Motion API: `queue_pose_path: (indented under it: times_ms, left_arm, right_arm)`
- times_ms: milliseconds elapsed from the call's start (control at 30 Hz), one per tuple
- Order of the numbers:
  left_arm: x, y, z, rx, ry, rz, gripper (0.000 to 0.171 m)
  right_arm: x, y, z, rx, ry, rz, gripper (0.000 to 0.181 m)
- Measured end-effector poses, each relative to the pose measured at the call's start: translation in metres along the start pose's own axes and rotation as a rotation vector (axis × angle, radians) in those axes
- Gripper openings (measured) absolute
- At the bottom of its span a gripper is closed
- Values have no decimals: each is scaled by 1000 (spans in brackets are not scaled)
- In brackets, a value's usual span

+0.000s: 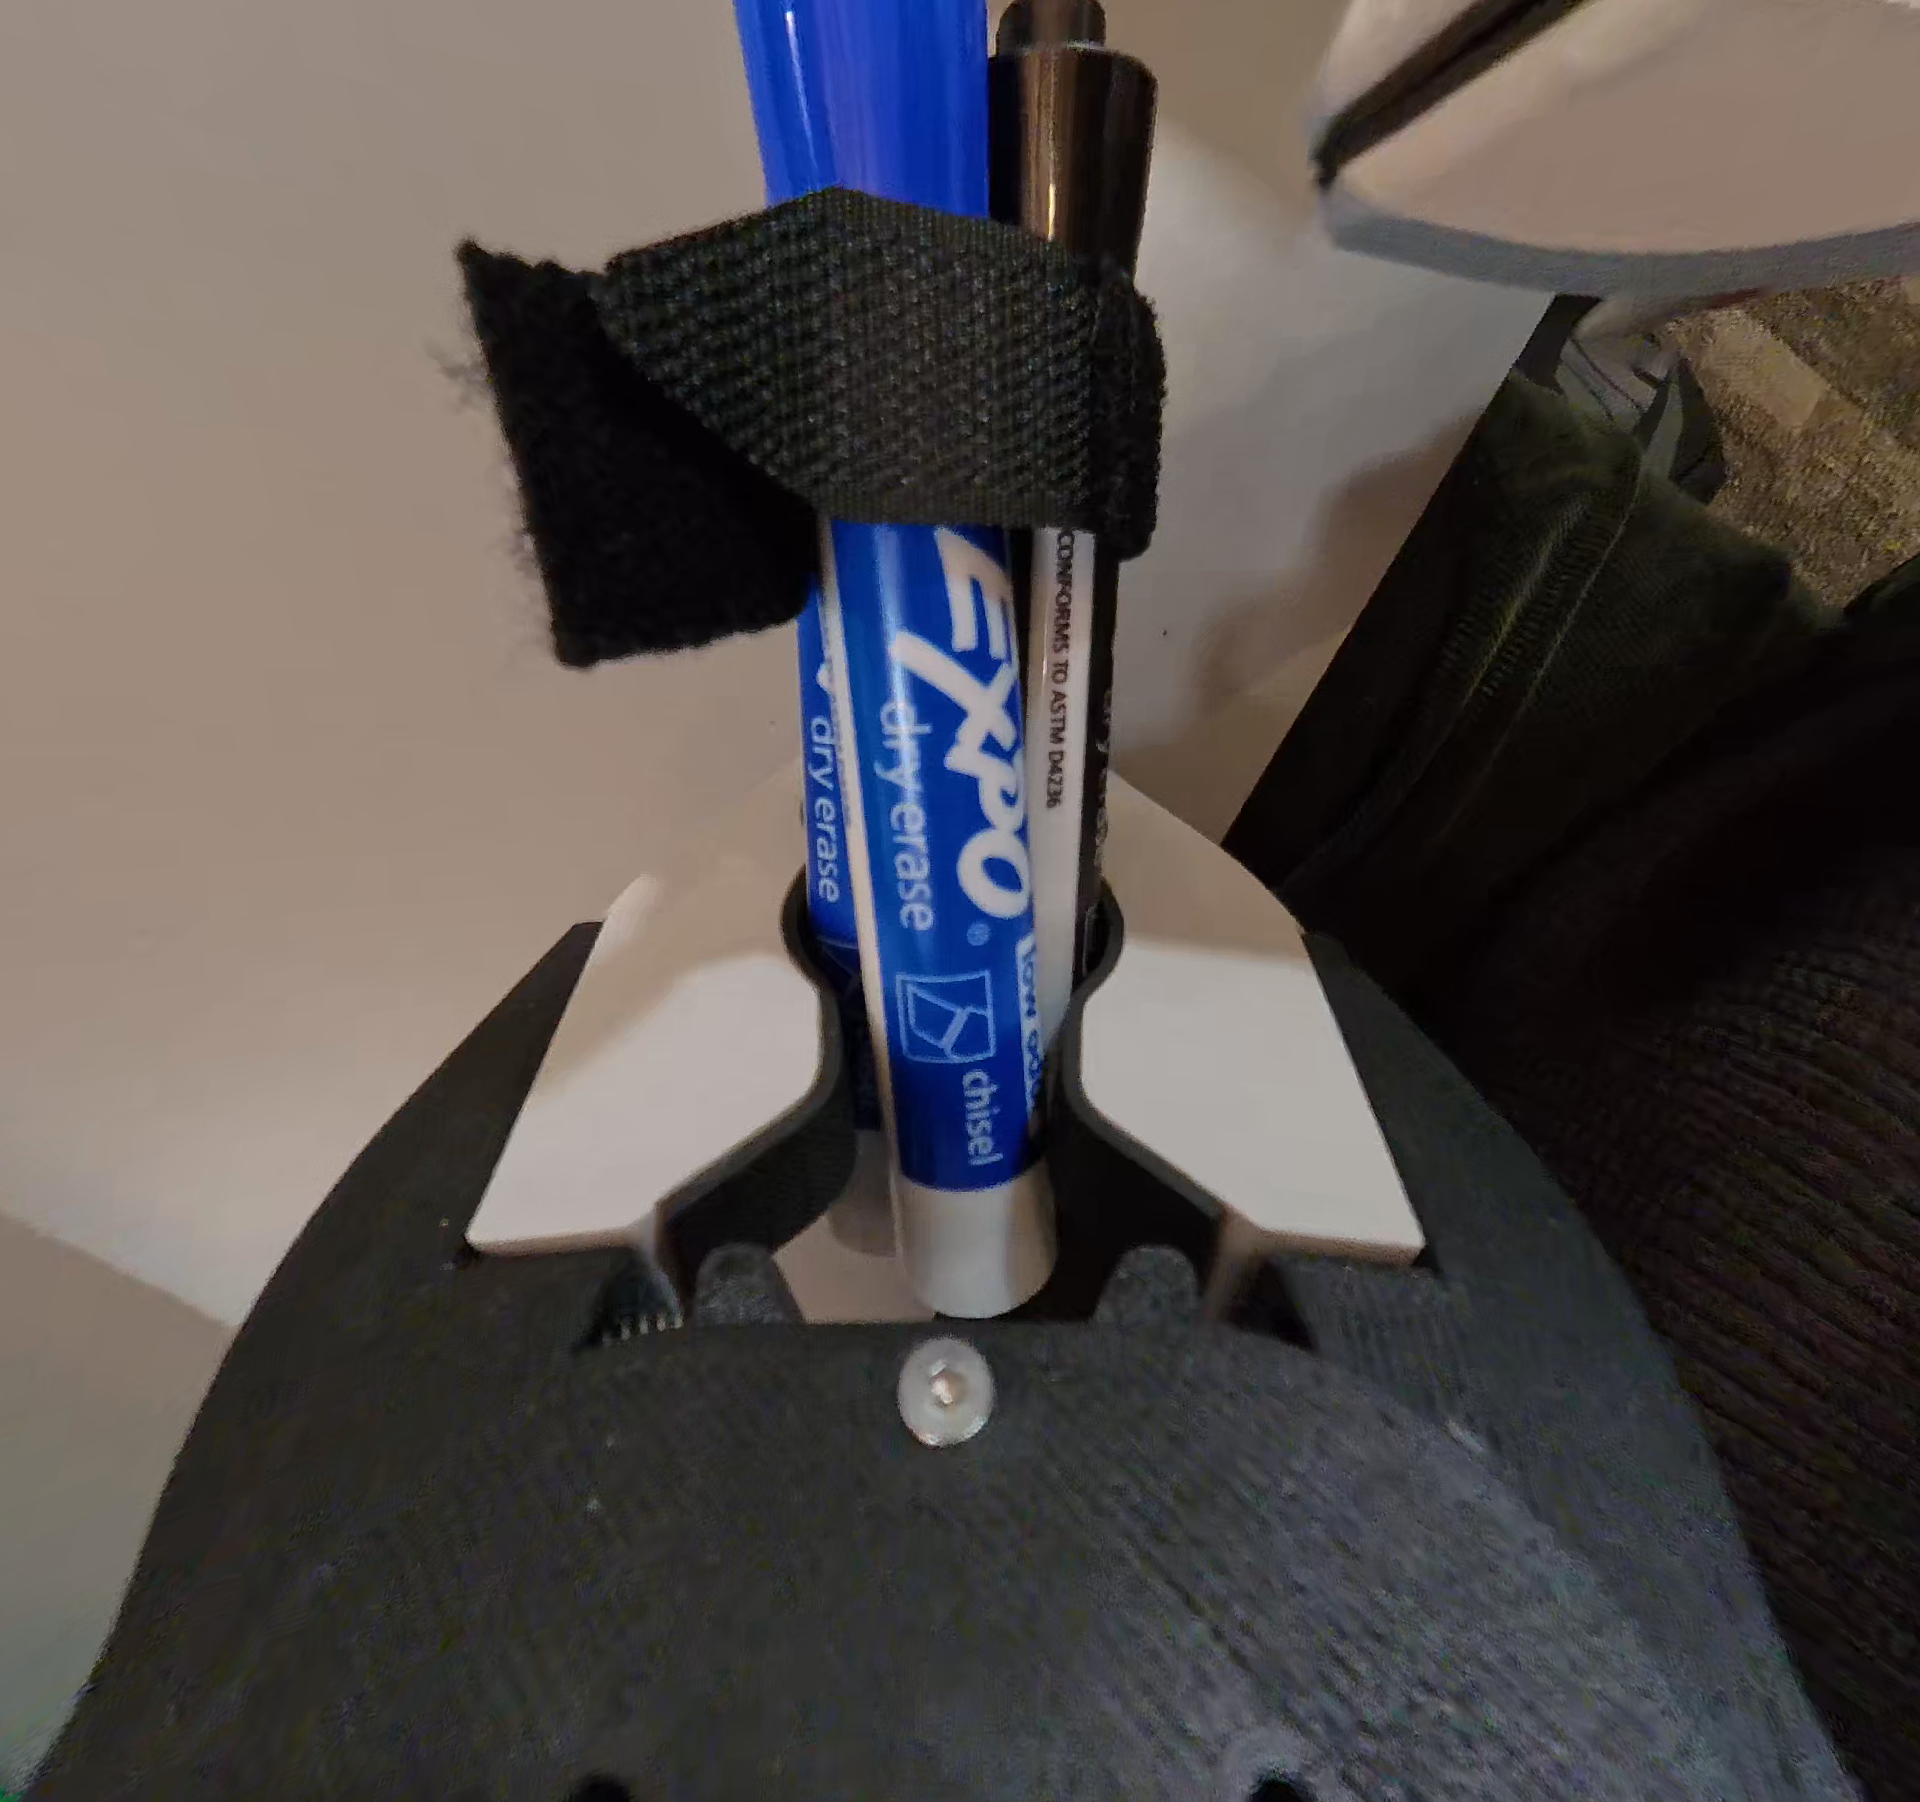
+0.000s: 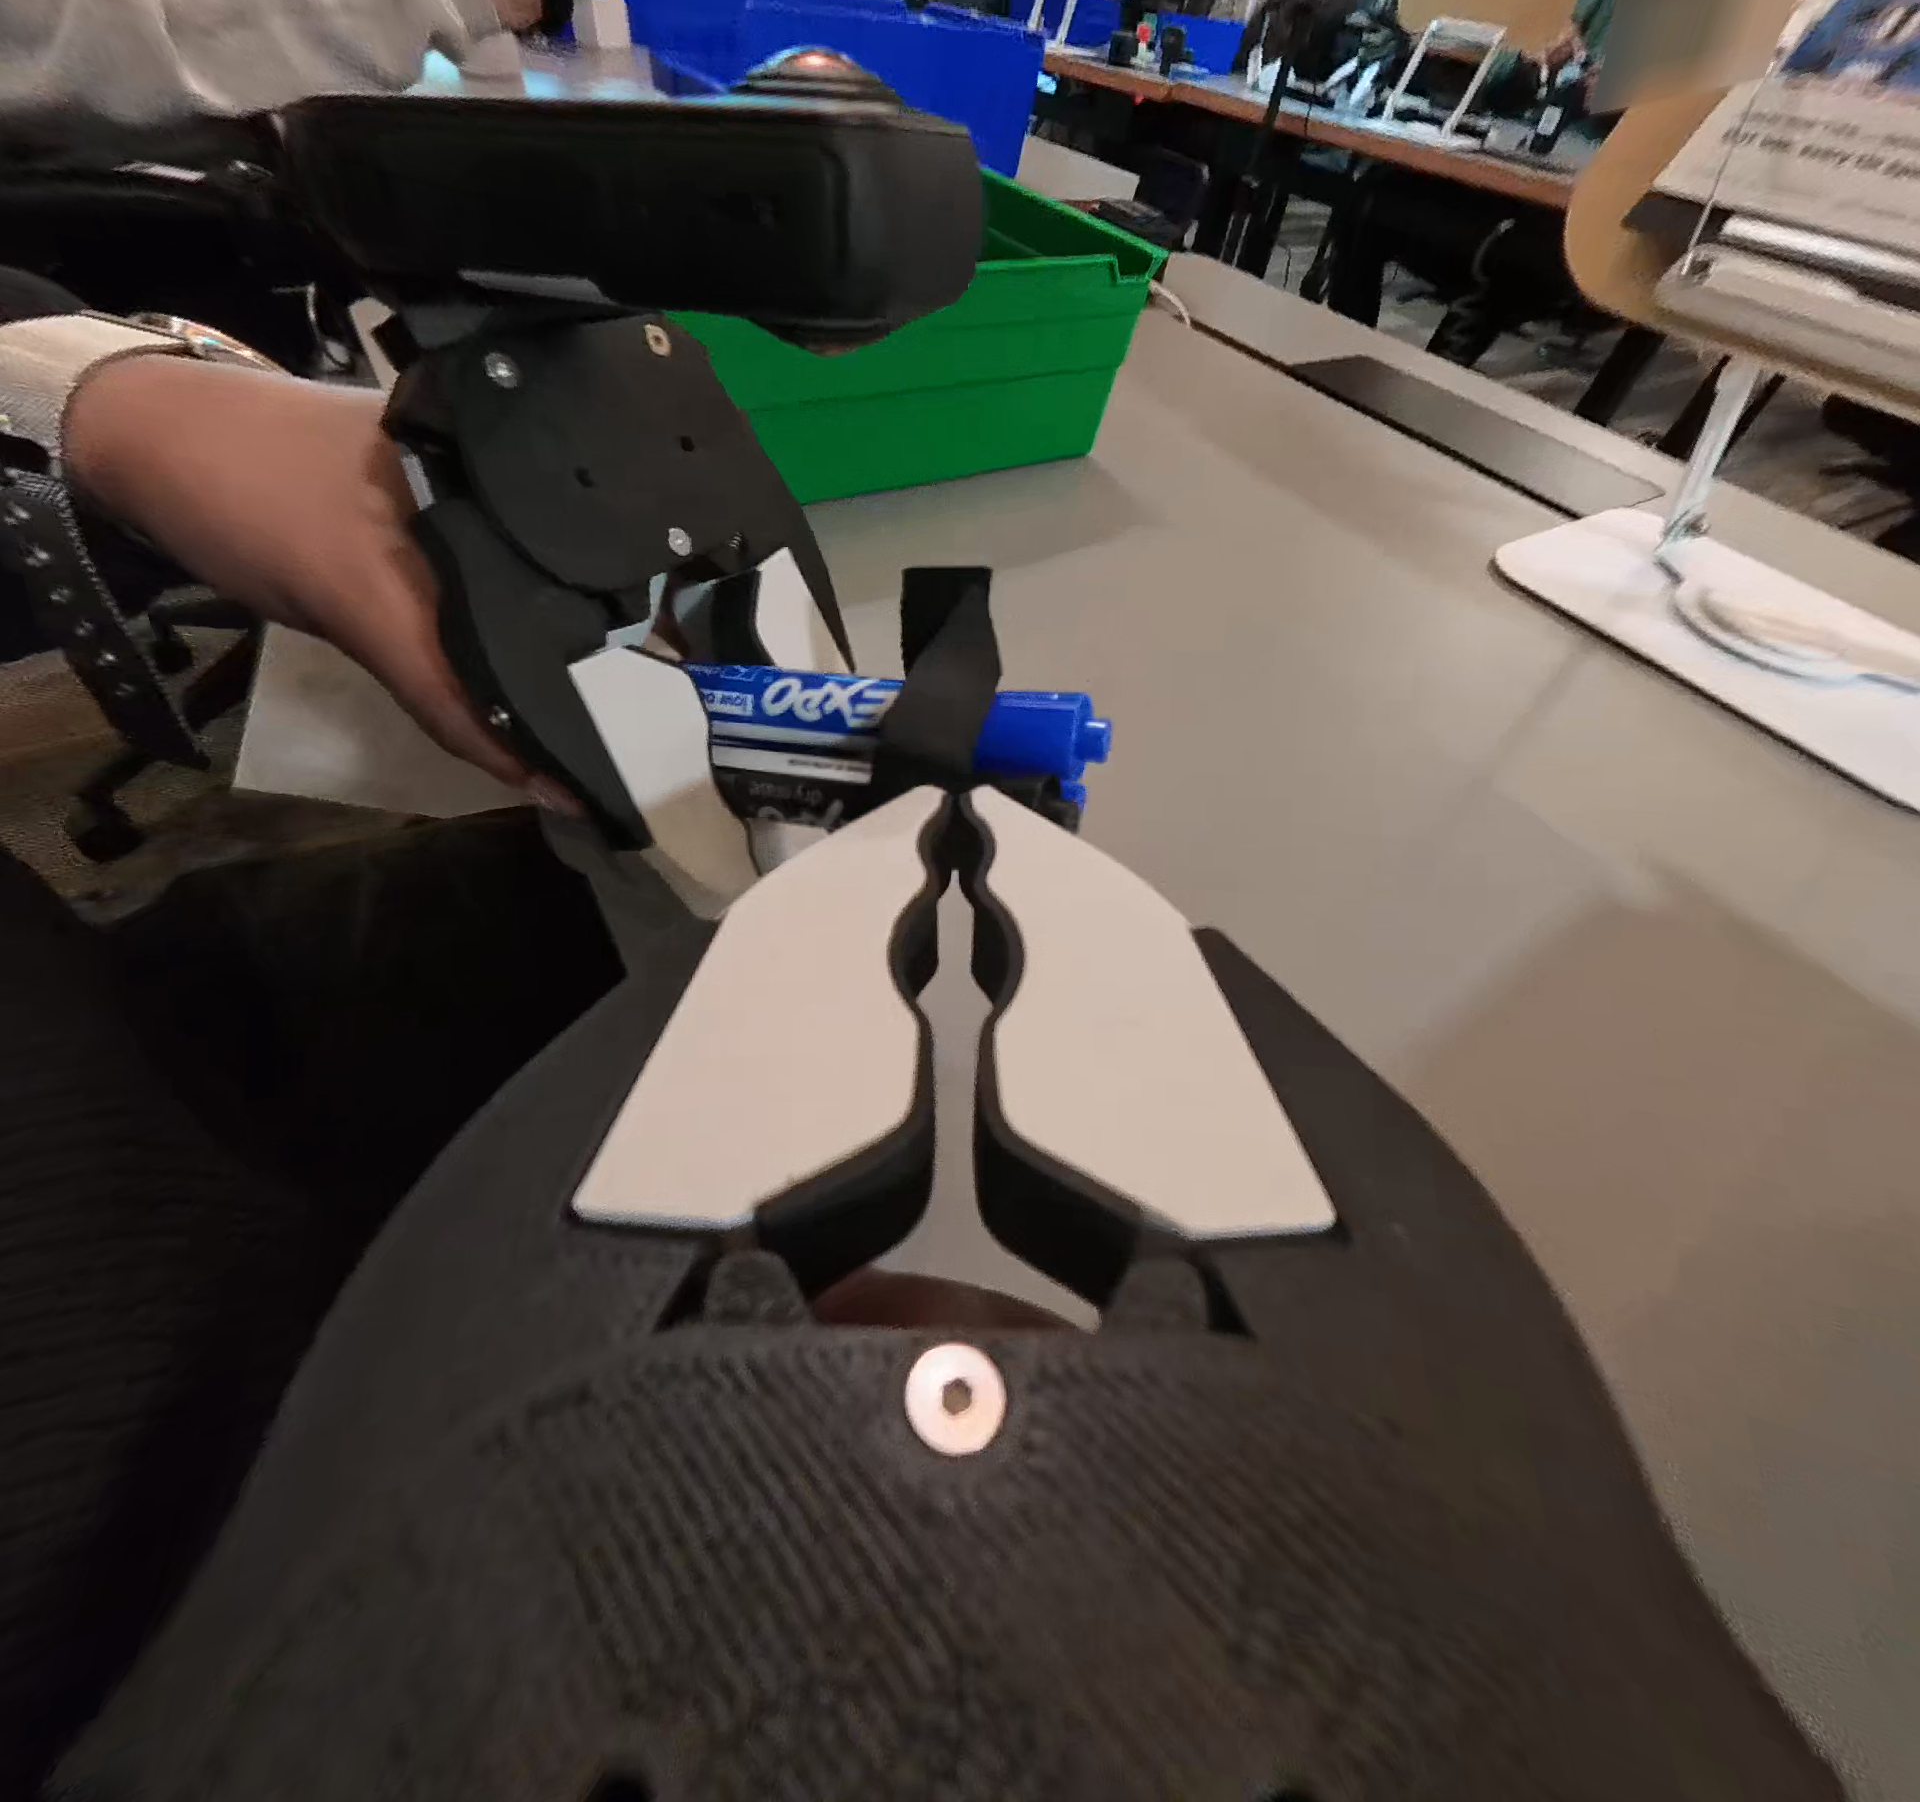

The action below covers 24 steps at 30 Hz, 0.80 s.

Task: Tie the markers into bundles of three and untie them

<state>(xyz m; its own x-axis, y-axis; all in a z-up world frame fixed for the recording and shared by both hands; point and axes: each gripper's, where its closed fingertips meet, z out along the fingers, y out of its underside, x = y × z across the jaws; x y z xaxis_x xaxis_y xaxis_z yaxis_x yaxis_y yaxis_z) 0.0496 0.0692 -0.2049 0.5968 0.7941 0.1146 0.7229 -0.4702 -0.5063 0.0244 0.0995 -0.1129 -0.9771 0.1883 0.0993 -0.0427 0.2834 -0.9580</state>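
Observation:
My left gripper (image 1: 956,921) is shut on a bundle of markers: a blue marker (image 1: 914,817) and black-capped markers (image 1: 1081,142) beside it, bound by a black hook-and-loop strap (image 1: 883,370). The strap's loose end sticks out to the left. In the right wrist view the left gripper (image 2: 665,713) holds the bundle level above the table, with the blue marker (image 2: 1029,724) and the strap (image 2: 940,672) facing me. My right gripper (image 2: 956,807) is shut and empty, its tips just short of the bundle by the strap. It also shows in the left wrist view (image 1: 1340,163), apart from the markers.
A green bin (image 2: 935,402) stands on the grey table (image 2: 1351,817) behind the bundle. A white stand base (image 2: 1704,609) with a clear holder is at the right. Blue bins (image 2: 831,27) sit farther back. A hand (image 2: 260,505) holds the left gripper. A black bag (image 1: 1507,661) lies below. One gripper's finger ends stand about 10 cm off the other's.

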Motion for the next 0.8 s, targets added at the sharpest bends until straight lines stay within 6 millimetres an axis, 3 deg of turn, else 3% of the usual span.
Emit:
queue_pose_path:
  times_ms: [100,400,533,667,800]
  left_arm:
    - [4,5,2,-9,22,0,45]
    - [8,8,3,1,27,9,45]
    - [9,8,3,2,26,13,45]
    - [12,8,3,-1,35,38,45]
    - [31,11,2,-18,131,76,45]
  right_arm:
    - [1,8,6,-49,15,5,0]
    - [-31,20,18,-115,-134,-11,0]
    - [-34,18,17,-111,-141,-31,0]
    - [-32,5,10,-52,-162,-16,13]
    - [-24,-6,2,-10,-168,16,36]
